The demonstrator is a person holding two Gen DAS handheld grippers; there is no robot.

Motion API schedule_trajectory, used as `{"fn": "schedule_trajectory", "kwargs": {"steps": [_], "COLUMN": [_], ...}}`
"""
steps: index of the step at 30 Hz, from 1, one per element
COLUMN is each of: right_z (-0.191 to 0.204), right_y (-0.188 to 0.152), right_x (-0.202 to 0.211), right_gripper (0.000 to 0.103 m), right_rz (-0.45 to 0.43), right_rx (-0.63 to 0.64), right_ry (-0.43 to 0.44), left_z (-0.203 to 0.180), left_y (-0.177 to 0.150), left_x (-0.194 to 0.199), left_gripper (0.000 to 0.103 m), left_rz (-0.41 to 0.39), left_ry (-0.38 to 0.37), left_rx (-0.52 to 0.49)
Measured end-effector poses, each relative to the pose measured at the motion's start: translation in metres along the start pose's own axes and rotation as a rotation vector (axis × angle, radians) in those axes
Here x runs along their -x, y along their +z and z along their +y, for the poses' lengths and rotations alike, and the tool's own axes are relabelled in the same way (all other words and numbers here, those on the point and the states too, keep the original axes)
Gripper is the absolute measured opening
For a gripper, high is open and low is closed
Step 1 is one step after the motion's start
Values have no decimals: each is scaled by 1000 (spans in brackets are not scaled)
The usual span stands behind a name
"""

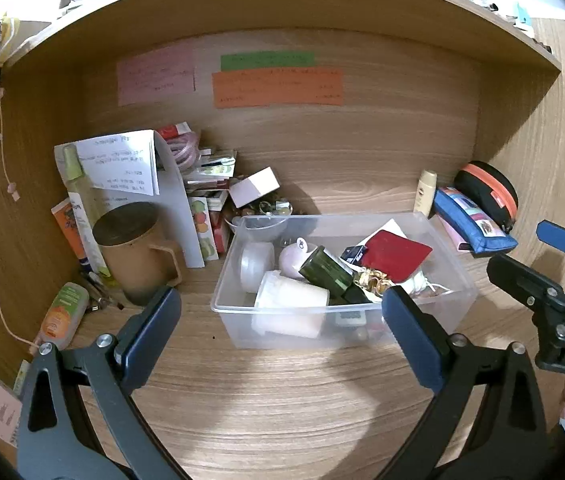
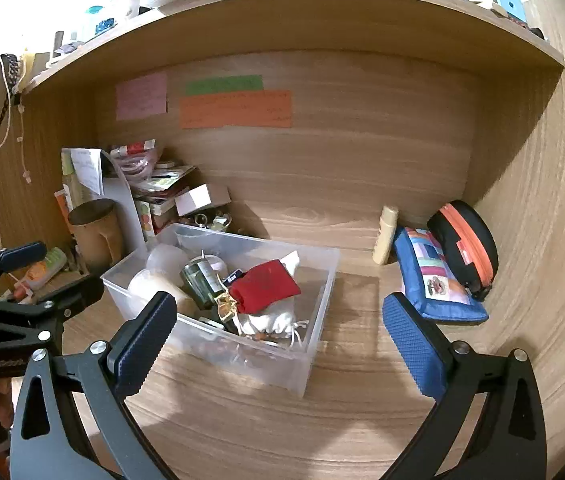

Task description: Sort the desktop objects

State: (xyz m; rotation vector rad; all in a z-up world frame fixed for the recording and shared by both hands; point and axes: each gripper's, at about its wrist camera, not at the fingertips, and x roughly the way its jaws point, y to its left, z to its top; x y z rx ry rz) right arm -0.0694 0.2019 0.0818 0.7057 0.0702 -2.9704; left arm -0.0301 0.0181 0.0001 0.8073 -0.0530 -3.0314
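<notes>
With both the left gripper [image 1: 280,312] and right gripper [image 2: 278,330] being held released above the tabletop [image 1: 282,400], the clear bin [image 1: 458,280] centred between them is best being approached squarely.

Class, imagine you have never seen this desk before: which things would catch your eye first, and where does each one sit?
Most striking is the clear plastic bin in the middle of the desk, crammed with small things, a red pouch on top. Against the right wall lie a blue patchwork pencil case and a black case with an orange zip. Both grippers, left gripper and right gripper, hang open and empty before the bin.
</notes>
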Motion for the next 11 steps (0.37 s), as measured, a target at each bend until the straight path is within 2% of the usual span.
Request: {"fn": "schedule_trajectory", "kwargs": {"steps": [4, 11], "right_z": [-2, -3], "right_y": [-2, -5], "right_x": [-2, -7], "right_gripper": [103, 103], "right_rz": [12, 31], "right_rx": [-5, -9], "right_ry": [-5, -2], "left_z": [4, 2], "left_y": [0, -5], "left_x": [-1, -3], "left_gripper": [102, 102], "left_rz": [8, 23], "left_ry": [-41, -38], "left_rx": [28, 26]}}
